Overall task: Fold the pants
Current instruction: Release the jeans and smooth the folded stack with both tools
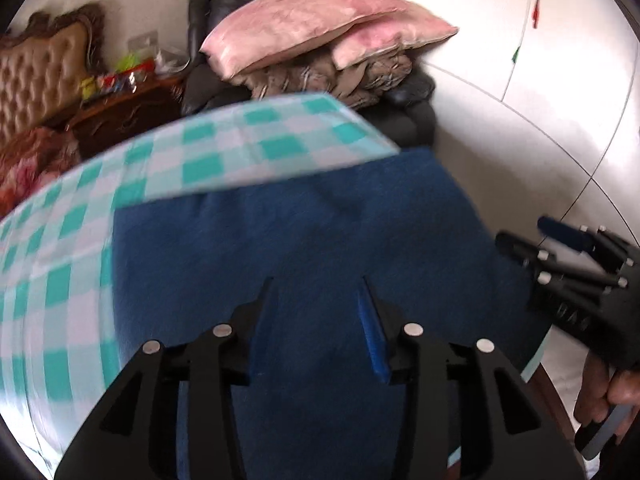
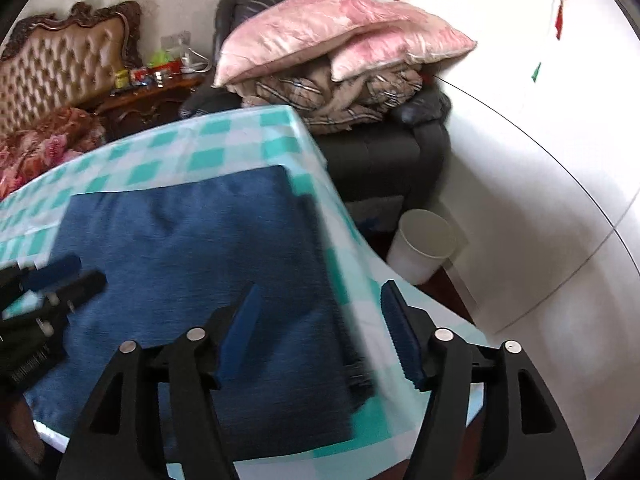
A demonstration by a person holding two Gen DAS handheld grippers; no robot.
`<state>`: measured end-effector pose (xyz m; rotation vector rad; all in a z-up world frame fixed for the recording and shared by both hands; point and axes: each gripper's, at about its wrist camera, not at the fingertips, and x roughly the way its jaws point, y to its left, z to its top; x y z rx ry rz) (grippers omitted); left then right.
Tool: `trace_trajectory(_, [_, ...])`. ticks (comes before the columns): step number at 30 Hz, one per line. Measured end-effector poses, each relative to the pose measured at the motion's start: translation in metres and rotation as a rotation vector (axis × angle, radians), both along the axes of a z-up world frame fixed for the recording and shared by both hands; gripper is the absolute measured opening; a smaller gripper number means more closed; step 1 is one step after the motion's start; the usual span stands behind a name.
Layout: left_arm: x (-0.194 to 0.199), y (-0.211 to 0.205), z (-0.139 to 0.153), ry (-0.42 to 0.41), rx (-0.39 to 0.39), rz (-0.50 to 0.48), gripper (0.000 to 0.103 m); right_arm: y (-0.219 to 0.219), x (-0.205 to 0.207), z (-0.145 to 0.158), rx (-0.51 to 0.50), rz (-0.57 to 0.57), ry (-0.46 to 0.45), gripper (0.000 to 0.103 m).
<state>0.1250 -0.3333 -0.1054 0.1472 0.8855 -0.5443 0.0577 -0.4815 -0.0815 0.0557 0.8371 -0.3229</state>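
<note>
Left wrist view: the dark blue cloth pants (image 1: 312, 248) lie flat on the counter with the green and white checked cover (image 1: 60, 264), reaching its right edge. The left gripper (image 1: 320, 320) hangs over them, jaws apart and holding nothing.

Right wrist view: the pants look like a neat folded block near the right edge. The right gripper (image 2: 320, 332) has jaws apart too. The fold looks nearly done. Next, pinch one edge for a last fold.

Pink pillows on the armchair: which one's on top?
The larger pink pillow, reaching left over the chair; the smaller pink pillow pokes out from under its right end.
</note>
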Motion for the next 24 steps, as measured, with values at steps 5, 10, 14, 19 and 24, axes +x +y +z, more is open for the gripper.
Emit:
trace_trajectory(5, [0.0,0.01,-0.013,0.016,0.023,0.014,0.042,0.001,0.002,-0.029,-0.021,-0.042,0.103,0.068])
trace_trajectory(10, [0.032,-0.027,-0.001,-0.035,-0.01,-0.052,0.052,-0.004,-0.003,-0.036,0.001,-0.078,0.093,0.075])
trace_trajectory(14, [0.072,-0.073,-0.002,-0.024,0.034,-0.084,0.052,-0.003,-0.003,-0.038,-0.019,-0.077,0.095,0.076])
trace_trajectory(19, [0.092,-0.09,-0.016,0.008,0.086,-0.091,0.072,-0.007,-0.003,-0.041,0.002,-0.089,0.093,0.079])
trace_trajectory(24, [0.088,-0.068,-0.011,0.024,0.043,-0.076,0.074,-0.006,-0.003,-0.042,-0.008,-0.085,0.094,0.08])
